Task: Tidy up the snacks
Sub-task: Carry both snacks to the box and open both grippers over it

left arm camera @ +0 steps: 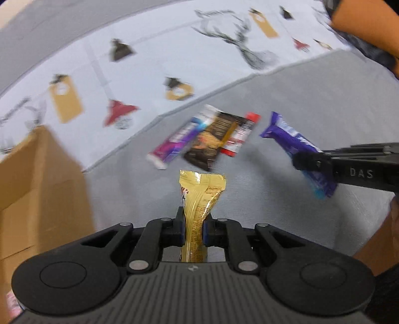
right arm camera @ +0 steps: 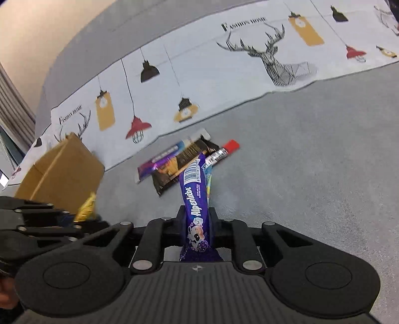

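My left gripper (left arm camera: 194,224) is shut on a gold snack packet (left arm camera: 199,199), which sticks up and forward from between the pads. My right gripper (right arm camera: 197,219) is shut on a purple Alpenliebe packet (right arm camera: 197,197), held above the grey surface. The left wrist view shows that purple packet (left arm camera: 291,139) in the right gripper (left arm camera: 309,162) at the right. In the right wrist view the left gripper (right arm camera: 72,221) carries the gold packet (right arm camera: 86,208) beside a cardboard box (right arm camera: 64,172). A purple-pink bar (right arm camera: 159,159), a dark brown packet (right arm camera: 182,162) and a red-tipped stick (right arm camera: 224,150) lie together on the surface.
A white cloth (right arm camera: 224,62) printed with deer and lamps lies behind the snacks on the grey surface (right arm camera: 311,162). The cardboard box (left arm camera: 37,187) stands at the left, close to my left gripper. A person's arm (left arm camera: 369,22) shows at the upper right.
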`<state>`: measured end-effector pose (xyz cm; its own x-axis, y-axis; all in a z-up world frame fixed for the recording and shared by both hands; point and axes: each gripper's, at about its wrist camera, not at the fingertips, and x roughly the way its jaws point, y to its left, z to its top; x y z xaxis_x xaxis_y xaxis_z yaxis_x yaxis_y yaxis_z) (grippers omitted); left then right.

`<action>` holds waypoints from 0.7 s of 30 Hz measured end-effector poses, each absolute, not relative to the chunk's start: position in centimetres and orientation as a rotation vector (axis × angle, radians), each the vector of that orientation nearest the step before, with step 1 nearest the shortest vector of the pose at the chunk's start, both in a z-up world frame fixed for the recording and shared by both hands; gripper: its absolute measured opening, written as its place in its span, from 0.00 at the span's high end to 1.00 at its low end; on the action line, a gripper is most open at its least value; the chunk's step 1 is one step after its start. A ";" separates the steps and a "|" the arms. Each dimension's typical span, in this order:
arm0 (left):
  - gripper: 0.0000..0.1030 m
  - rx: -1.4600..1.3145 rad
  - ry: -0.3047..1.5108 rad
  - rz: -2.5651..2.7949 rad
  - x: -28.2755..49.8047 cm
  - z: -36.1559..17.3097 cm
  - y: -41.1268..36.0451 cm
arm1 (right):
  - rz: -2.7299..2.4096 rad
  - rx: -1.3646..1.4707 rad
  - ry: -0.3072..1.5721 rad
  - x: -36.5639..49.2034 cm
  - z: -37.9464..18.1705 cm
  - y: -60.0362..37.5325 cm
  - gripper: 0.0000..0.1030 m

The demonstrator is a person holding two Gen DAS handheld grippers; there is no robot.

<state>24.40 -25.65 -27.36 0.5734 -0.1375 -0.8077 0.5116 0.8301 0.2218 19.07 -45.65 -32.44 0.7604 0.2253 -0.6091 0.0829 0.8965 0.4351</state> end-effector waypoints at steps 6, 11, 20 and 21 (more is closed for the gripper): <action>0.87 0.326 0.832 -0.302 23.7 -21.1 -19.8 | 0.125 0.429 0.601 18.9 -27.9 -40.9 0.84; 0.87 0.241 0.731 -0.258 22.7 -15.5 -14.2 | 0.200 0.362 0.501 16.8 -22.4 -33.8 0.84; 0.87 0.145 0.562 -0.236 19.1 -8.6 -5.8 | 0.331 0.277 0.371 15.2 -13.7 -23.4 0.83; 0.87 0.155 0.528 -0.225 18.3 -8.0 -5.2 | 0.342 0.264 0.350 15.0 -12.7 -22.3 0.83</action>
<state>18.30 -5.16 -8.00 0.8401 -0.1719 -0.5144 0.2514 0.9638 0.0884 14.96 -22.30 -12.71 0.8832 0.3698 -0.2885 -0.2799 0.9091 0.3086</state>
